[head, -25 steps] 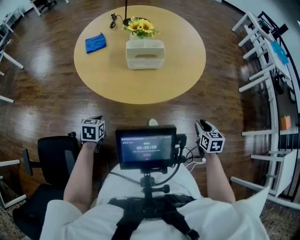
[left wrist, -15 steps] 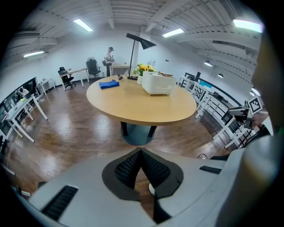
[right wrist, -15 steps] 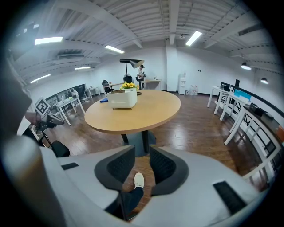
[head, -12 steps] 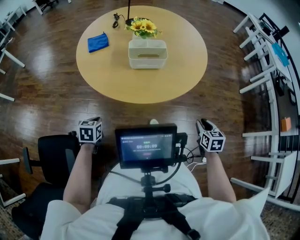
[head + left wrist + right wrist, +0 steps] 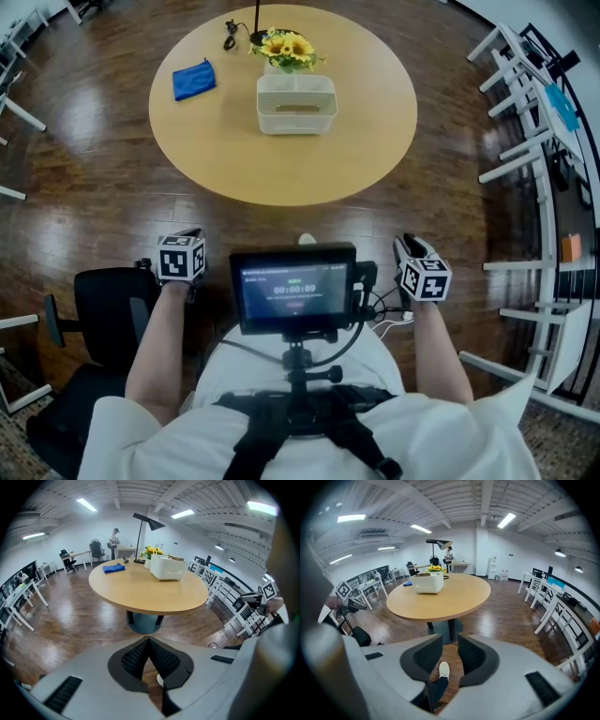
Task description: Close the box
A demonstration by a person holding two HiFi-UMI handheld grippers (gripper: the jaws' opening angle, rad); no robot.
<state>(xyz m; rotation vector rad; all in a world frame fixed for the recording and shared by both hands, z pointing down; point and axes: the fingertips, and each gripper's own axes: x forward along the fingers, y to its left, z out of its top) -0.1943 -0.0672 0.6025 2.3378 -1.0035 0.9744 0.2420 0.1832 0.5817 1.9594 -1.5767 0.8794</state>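
The white box (image 5: 296, 103) stands on the round wooden table (image 5: 281, 164), far ahead of both grippers, and its top looks open from above. It also shows in the left gripper view as a small white box (image 5: 166, 567) and in the right gripper view as the box (image 5: 427, 582). My left gripper (image 5: 191, 234) is held low by the person's waist, its jaws closed tip to tip on nothing (image 5: 149, 641). My right gripper (image 5: 410, 249) hovers at the other side, its jaws parted by a narrow gap (image 5: 450, 653), with only floor and a shoe between them.
Sunflowers (image 5: 286, 47), a lamp base (image 5: 255, 37) and a blue cloth (image 5: 193, 80) share the table. A black office chair (image 5: 103, 319) stands at the left. White chairs and racks (image 5: 525, 112) line the right. A monitor (image 5: 294, 291) hangs on the chest rig.
The head view has shifted a little, so the table sits slightly higher in frame. Both grippers stay in nearly the same place by the waist.
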